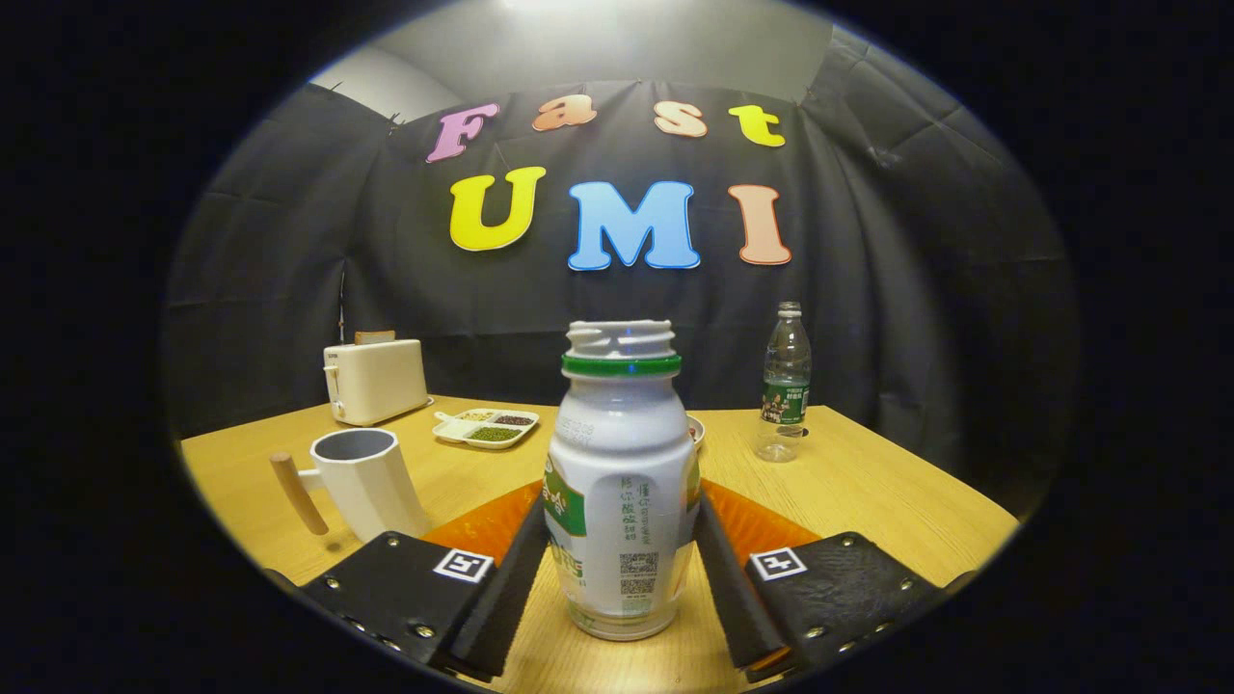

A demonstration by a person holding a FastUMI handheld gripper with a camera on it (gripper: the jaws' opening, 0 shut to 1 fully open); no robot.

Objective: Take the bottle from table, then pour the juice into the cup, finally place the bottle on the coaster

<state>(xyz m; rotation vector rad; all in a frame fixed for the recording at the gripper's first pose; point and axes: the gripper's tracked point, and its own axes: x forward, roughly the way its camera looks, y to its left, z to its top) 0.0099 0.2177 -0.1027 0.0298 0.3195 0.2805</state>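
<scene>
My gripper (622,569) points level and forward, low over the table, its two fingers (511,578) reaching ahead from their two flat mounting blocks, one on the left and one on the right. Each block carries a small square marker on its upper face. The fingers angle slightly inward toward their far ends. They are closed against the two sides of the white plastic juice bottle (622,482), left finger on its left flank, right finger on its right flank, holding it upright between them.

Glossy plastic bottle (622,482), wood-grain table (868,492), matt cup (362,482)
</scene>
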